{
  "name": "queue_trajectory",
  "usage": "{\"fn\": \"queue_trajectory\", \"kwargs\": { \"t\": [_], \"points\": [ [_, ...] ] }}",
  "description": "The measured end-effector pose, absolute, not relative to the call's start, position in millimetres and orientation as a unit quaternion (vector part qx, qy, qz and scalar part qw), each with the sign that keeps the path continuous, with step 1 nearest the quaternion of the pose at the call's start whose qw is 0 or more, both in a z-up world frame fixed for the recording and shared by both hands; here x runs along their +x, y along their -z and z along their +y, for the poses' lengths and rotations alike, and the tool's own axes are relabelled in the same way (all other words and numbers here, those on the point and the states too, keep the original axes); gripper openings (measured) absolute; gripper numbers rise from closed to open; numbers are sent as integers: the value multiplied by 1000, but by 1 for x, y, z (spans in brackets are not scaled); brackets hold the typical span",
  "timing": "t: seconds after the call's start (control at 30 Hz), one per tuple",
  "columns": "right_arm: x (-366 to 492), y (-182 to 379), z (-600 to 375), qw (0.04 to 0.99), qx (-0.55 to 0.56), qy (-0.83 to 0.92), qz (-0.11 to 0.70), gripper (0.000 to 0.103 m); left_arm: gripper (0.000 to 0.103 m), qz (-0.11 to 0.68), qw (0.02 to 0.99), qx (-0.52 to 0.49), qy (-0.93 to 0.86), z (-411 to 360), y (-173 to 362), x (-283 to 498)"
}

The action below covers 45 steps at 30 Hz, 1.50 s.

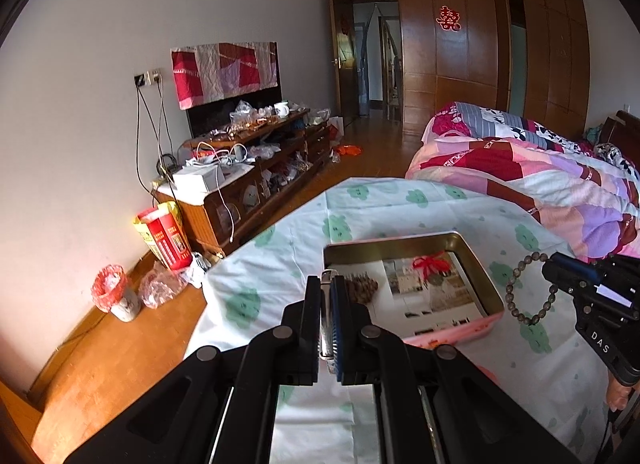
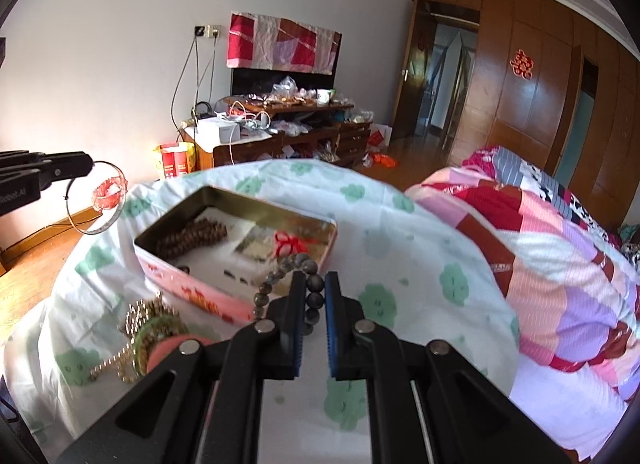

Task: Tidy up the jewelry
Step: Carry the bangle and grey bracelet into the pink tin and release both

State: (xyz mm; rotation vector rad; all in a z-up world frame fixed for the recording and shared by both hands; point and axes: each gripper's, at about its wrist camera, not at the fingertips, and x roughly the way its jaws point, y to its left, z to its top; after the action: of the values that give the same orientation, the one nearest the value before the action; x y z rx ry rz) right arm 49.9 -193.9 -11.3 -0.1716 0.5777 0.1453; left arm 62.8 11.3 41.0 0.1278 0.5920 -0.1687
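Two pieces are lifted at once, and I place everything by the tin [image 2: 240,296] on the bed sheet [image 2: 420,232]. Left of the tin, my left gripper [image 1: 327,292] is pinched tight on a thin silver bangle [image 2: 96,199], which hangs clear of the sheet from the fingertips; I judge the narrow grip is there so the hoop cannot slip. Just left of the tin's near corner lies a small heap still to sort: a gold chain [image 2: 138,316] and a green bangle [image 2: 156,334]. Inside the open tin, on its paper lining, a coil of brown beads [image 2: 192,238] sits toward the left end and a red cord knot [image 2: 290,242] toward the right. Over the tin's near right corner, my right gripper [image 2: 312,296] is closed on a grey bead bracelet [image 2: 280,272], its loop dangling from the pads. Both pieces look set to be carried over the tin and let go.
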Motion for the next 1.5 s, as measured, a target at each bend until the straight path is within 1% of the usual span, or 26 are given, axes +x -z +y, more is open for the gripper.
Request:
{"fn": "queue_trajectory", "kwargs": {
  "t": [0.33,0.53,0.87,1.07,1.5],
  "points": [
    [78,-7,-183,954,-86,-84,273,10,4,292,949,92,75,-2,-47,97],
    [96,-10,-175,953,-93,-89,273,10,4,303,944,109,71,-15,-40,122],
    [133,15,-171,944,-102,-64,306,10,4,332,932,133,66,-46,-1,146],
    [145,32,-170,939,-100,-61,324,10,4,351,925,137,56,-50,25,156],
    [146,45,-161,935,-108,-62,332,11,5,336,927,150,74,-61,27,156]
  ]
}}
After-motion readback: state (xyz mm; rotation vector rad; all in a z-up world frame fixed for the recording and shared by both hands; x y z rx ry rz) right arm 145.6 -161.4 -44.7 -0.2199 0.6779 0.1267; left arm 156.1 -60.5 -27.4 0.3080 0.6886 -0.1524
